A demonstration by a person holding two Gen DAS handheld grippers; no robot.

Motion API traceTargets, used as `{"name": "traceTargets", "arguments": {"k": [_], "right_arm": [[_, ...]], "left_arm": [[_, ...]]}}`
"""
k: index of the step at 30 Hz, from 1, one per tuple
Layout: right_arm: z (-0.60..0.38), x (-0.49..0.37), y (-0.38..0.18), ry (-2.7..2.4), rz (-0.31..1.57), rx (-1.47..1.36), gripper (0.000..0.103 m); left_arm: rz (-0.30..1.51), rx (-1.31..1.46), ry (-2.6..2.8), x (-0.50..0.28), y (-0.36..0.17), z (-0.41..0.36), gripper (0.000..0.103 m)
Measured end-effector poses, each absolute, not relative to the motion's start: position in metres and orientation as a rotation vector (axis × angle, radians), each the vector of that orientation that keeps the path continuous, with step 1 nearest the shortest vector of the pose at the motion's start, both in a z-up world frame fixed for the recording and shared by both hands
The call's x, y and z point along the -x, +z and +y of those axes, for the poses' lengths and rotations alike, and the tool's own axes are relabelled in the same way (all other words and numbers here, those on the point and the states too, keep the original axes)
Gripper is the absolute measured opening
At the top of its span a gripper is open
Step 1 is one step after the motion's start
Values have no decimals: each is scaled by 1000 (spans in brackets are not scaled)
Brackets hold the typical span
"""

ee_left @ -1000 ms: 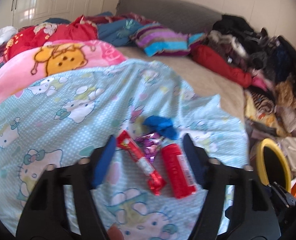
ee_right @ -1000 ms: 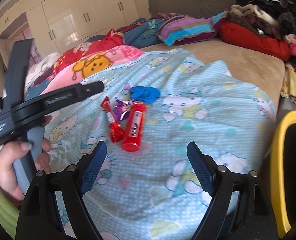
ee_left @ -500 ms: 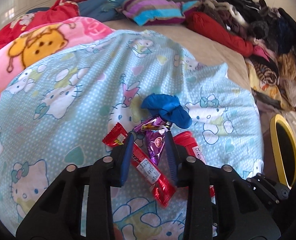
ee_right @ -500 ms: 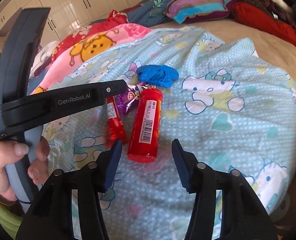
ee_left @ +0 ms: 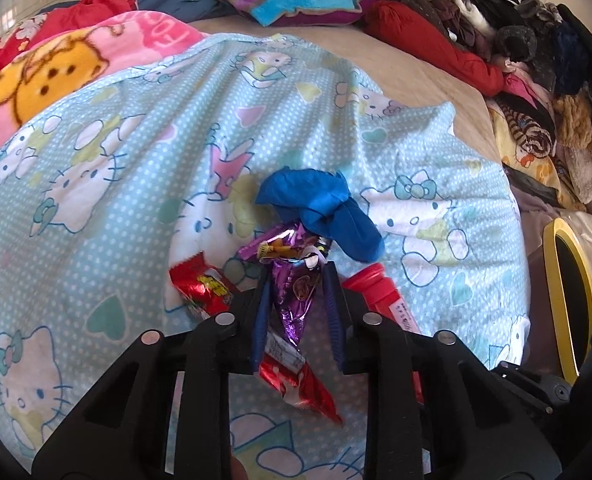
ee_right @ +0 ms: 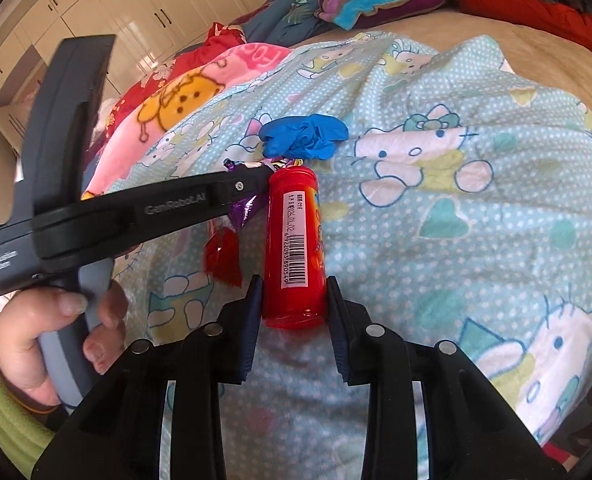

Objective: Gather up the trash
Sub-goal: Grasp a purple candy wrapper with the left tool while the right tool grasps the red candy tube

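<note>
Between the closing left gripper's (ee_left: 296, 280) fingers lay a crinkly purple foil wrapper (ee_left: 296, 292). Jaws of the right gripper (ee_right: 294, 292) were narrowing around a smooth red plastic tube (ee_right: 294, 240) on the dotted quilt (ee_right: 455, 220)

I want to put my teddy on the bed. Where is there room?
The blue cat blanket lies bare right of the red tube. It is crowded where the blue glove, purple wrapper and red wrapper lie.

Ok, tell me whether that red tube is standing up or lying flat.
Lying flat. The red tube rests on its side on the cat-print blanket, barcode label facing up, its near end between the closing jaws of the right gripper.
</note>
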State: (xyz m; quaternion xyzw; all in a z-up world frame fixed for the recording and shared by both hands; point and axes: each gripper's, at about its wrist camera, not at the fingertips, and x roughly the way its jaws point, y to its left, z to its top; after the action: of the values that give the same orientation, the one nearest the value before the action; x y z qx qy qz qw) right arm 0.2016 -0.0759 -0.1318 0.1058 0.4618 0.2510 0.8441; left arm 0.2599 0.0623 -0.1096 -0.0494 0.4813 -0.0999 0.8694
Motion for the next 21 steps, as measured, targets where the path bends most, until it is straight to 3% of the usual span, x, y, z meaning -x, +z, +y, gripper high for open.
{"name": "traceTargets", "arguments": {"k": [21], "right_arm": [[-143, -164, -109, 477, 924, -326, 30]], "left_arm": [[893, 278, -279, -181, -86, 45, 8]]}}
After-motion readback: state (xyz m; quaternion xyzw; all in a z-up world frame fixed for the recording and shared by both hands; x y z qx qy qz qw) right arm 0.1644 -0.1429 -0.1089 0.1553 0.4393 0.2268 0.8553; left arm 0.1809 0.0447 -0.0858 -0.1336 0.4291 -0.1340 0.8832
